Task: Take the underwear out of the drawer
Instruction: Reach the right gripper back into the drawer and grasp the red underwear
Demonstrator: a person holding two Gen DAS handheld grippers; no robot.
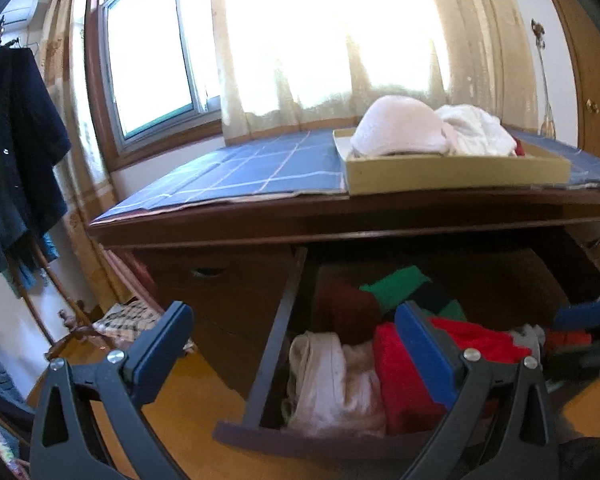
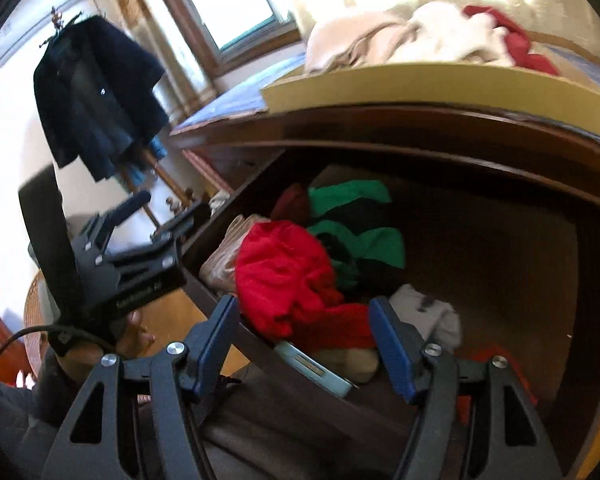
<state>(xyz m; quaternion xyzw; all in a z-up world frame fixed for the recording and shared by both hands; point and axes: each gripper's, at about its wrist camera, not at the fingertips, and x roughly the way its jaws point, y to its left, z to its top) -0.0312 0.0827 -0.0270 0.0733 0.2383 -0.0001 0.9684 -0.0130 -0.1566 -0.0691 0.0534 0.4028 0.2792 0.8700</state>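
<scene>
A: Where's the right gripper (image 2: 304,344)?

B: Jaws spread, empty, tilted down over the drawer's (image 2: 220,300) front edge. The red underwear (image 2: 284,276) lies just beyond its tips, bunched toward the drawer's front left.

A: And the left gripper (image 1: 296,344)?

B: Spread too, empty, near the drawer's left side; the right looks nearer.

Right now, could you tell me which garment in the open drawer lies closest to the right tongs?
The bright red garment. It bulges up between the open right tongs, while the green garment and the cream one lie farther off.
</scene>
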